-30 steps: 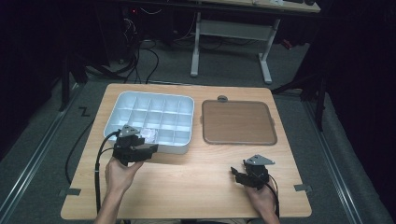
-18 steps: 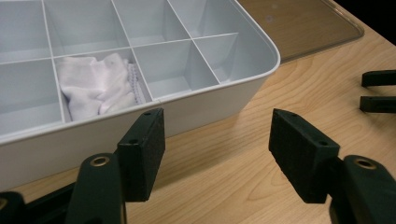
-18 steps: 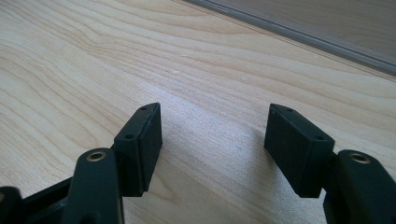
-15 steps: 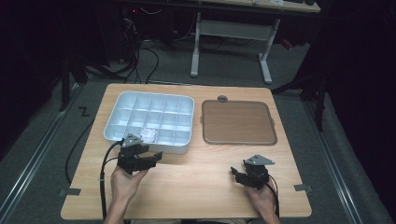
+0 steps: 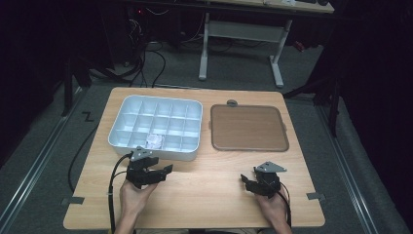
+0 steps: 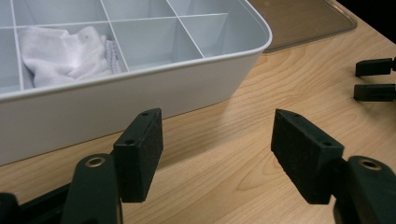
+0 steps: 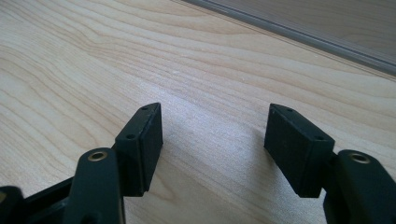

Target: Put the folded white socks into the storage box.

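One white divided tray is counted on the wooden surface, its grid made up of fifteen compartments, five across and three deep. One white cloth is seen, lying in a compartment of the front row. One brown lid is counted beside the tray, with one small round grey piece just behind its far edge. Two hand-held grippers are counted, a left hand-held gripper and a right hand-held gripper, each with two black jaws and each held in one hand. Two strips of grey tape are counted at the surface's side edges.
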A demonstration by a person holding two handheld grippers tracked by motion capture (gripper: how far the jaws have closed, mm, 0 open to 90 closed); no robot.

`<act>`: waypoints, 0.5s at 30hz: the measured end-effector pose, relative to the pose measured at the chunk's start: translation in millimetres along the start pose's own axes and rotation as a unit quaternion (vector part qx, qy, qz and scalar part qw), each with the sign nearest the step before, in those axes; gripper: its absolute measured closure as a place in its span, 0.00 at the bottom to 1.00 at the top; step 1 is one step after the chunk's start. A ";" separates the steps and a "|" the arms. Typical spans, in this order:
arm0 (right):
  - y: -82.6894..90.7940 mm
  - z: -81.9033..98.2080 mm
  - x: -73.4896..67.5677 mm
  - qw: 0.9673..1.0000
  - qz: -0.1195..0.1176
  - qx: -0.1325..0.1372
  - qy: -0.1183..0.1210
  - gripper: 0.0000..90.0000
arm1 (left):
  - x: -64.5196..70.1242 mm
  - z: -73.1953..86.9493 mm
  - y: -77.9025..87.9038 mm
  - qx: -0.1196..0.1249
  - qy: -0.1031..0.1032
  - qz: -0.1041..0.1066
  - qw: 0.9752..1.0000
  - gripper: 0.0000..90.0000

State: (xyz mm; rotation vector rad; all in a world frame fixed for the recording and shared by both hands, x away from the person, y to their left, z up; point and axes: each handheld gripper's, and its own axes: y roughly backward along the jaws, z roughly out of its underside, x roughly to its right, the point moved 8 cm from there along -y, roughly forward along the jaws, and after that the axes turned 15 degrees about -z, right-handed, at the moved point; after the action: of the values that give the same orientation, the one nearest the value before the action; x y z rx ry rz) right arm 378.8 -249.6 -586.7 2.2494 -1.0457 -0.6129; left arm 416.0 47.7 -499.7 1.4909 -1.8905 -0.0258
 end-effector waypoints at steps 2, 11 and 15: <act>0.1 0.0 0.1 1.000 0.000 0.000 -0.001 0.42 | -1.8 3.4 -0.6 0.001 -0.001 -0.001 1.000 0.39; 0.1 0.0 0.1 1.000 0.000 0.001 -0.002 0.42 | -6.7 21.3 -5.0 -0.004 -0.009 -0.006 1.000 0.39; 0.1 0.0 0.1 1.000 0.000 0.000 -0.001 0.42 | -8.2 29.1 -7.3 -0.007 -0.013 -0.009 1.000 0.39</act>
State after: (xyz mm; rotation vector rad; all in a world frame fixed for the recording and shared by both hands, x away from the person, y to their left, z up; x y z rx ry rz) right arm 378.8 -249.7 -586.7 2.2495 -1.0484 -0.6156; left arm 407.2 40.7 -528.6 1.5038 -1.8945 -0.0669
